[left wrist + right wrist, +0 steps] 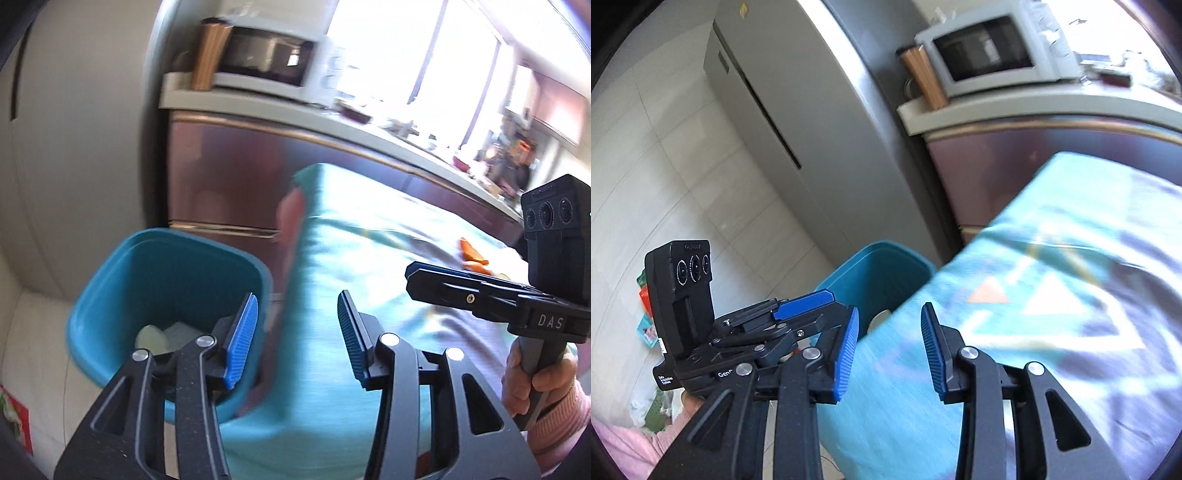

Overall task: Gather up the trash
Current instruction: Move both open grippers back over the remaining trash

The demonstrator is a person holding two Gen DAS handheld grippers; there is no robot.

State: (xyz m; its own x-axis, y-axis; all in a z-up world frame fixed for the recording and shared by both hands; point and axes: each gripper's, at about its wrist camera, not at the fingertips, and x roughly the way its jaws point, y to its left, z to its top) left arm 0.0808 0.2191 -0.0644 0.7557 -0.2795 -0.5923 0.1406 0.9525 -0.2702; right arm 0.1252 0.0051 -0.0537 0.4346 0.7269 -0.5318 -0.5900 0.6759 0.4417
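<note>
Left gripper [297, 332] empty, jaws parted, poised over the corner where blue bin [162, 280] meets teal-clothed table [369, 236]; bin at ten o'clock of the pads, tucked against the table edge, handy for dropping. Pale scraps [162, 338] already inside, probably tissue, blur permitting. Right gripper [890, 350] likewise gaping, nothing held, aimed across the cloth. Orange bits [472, 254] waiting on the table at two o'clock, likely next to go.

Both wrist views angled downward, close over the teal-clothed table [351, 258] edge, sharing blue bin [875, 273], microwave [266, 55].
</note>
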